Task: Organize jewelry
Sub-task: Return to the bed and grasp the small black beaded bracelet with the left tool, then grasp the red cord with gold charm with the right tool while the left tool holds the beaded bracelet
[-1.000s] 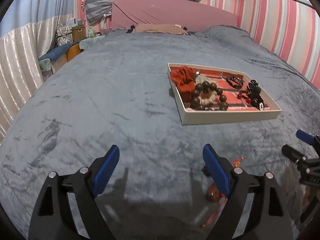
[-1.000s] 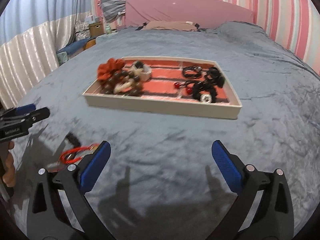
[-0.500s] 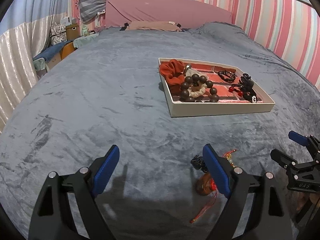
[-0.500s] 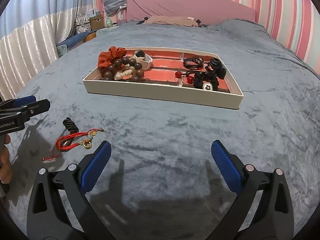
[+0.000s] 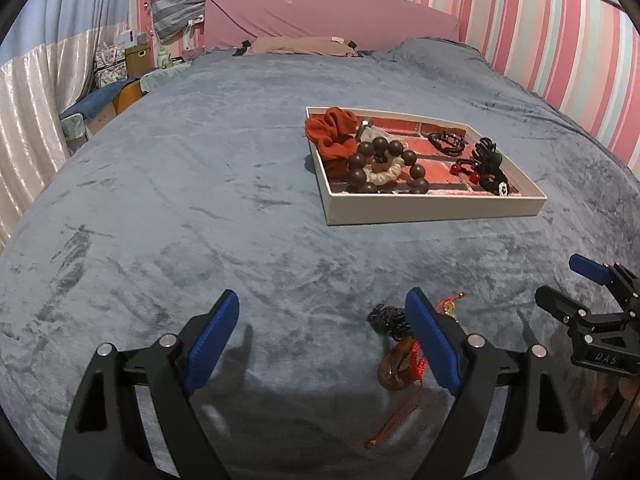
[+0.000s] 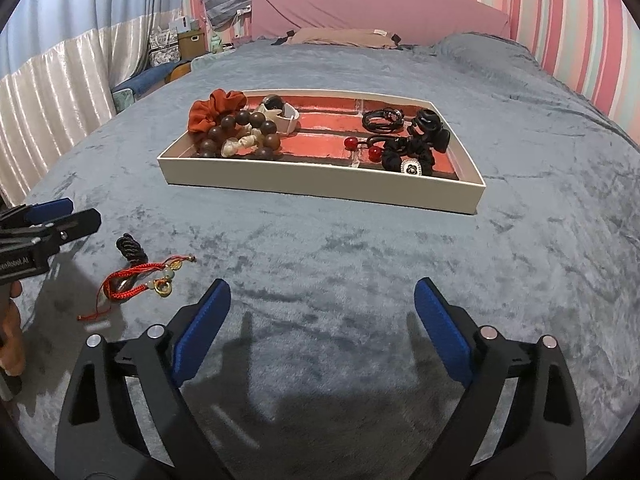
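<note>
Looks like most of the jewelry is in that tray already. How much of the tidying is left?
Mostly done: the tray already holds the orange scrunchie, the brown bead bracelet and the black hair ties. Nothing is in hand: the left hand-held gripper and the right hand-held gripper are both open, the right one's jaws having just been closing a little on nothing. Left: the red cord charm and black cord on the blanket.

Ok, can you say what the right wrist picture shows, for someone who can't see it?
A white tray of jewelry and hair ties sits on a grey blanket, with the right gripper open and empty in front. A red cord charm and a black braid lie loose at the left, near the left gripper.
</note>
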Action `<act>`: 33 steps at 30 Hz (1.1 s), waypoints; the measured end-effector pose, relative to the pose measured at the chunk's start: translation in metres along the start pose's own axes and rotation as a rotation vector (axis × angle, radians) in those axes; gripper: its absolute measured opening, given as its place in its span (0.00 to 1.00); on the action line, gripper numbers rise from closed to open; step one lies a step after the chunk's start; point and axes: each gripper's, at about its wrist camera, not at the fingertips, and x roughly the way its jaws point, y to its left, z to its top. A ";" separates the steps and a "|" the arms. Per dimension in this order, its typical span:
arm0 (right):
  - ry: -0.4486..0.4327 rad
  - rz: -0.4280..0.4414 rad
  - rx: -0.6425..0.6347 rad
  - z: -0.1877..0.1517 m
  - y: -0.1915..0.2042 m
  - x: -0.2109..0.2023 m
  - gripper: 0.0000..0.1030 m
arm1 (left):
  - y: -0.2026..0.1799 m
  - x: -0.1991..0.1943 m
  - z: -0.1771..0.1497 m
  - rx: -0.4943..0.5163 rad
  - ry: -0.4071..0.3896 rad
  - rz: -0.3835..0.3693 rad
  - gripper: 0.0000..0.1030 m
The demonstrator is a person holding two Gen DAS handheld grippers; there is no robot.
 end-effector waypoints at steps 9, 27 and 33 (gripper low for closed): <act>0.013 0.025 -0.022 0.000 0.016 0.003 0.86 | -0.008 0.023 0.002 0.001 0.057 -0.049 0.81; 0.032 0.074 -0.076 0.006 0.060 0.017 0.83 | -0.006 0.036 -0.009 0.042 0.098 -0.104 0.26; 0.076 0.083 -0.107 0.009 0.078 0.035 0.74 | 0.008 0.032 -0.009 0.027 0.091 -0.097 0.26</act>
